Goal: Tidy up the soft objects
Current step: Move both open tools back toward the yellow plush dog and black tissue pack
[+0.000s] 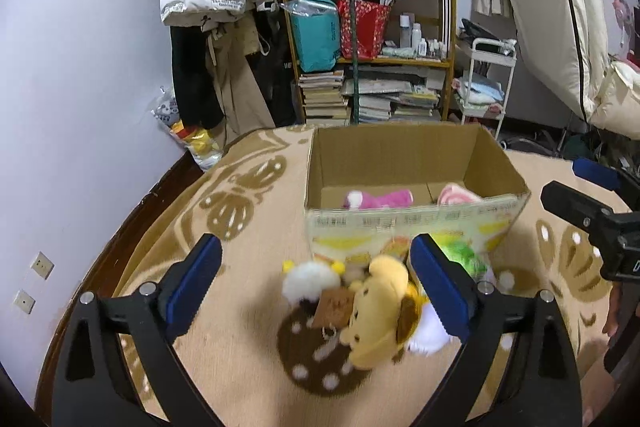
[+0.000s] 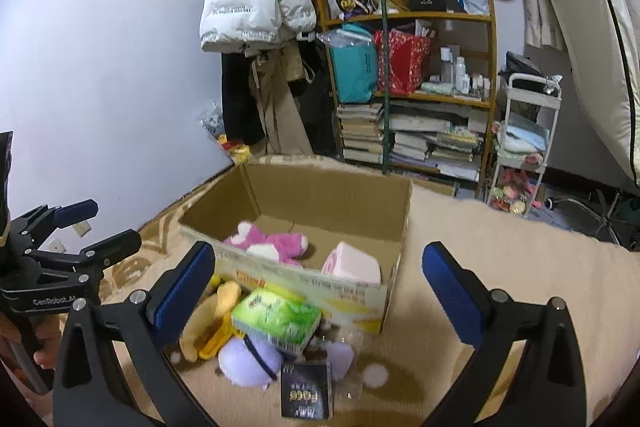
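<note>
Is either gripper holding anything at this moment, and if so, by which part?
Nothing is held. The left gripper and right gripper are both open, fingers clear of the toys lying on the mat before the box.

My fingers (image 2: pixel 188 283) stand wide apart above a green packet (image 2: pixel 276 319), before the cardboard box (image 2: pixel 396 259) holding a pink plush (image 2: pixel 268 243).

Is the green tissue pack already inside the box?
No, the green tissue pack lies on the blanket outside the box, against its front wall, on top of the plush toys piled there.
</note>
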Available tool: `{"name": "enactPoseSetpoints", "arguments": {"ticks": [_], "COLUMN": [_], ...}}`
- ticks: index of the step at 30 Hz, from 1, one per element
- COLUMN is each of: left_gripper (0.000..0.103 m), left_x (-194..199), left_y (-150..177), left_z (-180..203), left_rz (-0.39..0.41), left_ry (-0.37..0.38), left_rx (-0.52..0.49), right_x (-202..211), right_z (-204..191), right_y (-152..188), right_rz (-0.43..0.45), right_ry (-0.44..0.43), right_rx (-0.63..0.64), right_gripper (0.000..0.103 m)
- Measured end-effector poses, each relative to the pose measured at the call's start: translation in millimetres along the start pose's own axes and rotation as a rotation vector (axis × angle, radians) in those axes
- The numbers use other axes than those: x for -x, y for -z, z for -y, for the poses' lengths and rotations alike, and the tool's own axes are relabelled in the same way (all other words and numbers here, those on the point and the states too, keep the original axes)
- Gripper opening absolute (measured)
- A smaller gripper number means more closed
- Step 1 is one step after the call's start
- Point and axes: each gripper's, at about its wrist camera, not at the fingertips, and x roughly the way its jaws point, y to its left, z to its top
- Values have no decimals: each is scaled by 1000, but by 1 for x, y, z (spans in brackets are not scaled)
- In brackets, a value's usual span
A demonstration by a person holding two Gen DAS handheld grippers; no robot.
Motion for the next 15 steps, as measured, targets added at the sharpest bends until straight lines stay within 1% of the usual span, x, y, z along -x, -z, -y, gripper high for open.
{"name": "enactPoseSetpoints", "arguments": {"ticks": [6, 8, 11, 15], "left_gripper": [94, 94, 94, 94], "left_x": [3, 2, 0, -5], "left_y": [24, 31, 37, 44], "left_z": [-2, -4, -9, -10], "left_rz": [-32, -41, -59, -80], "left_ry": [5, 4, 28, 24], "left_rx": [-5, -4, 11, 11], "right_x": [8, 9, 8, 6], "right_z": [-3, -4, -5, -6], "right_y": [21, 27, 38, 50], "right_rz": [-38, -54, -82, -104], "right_ry": [18, 9, 7, -1], "right_rx": [14, 10, 0, 3], "right_gripper": [103, 103, 103, 103]}}
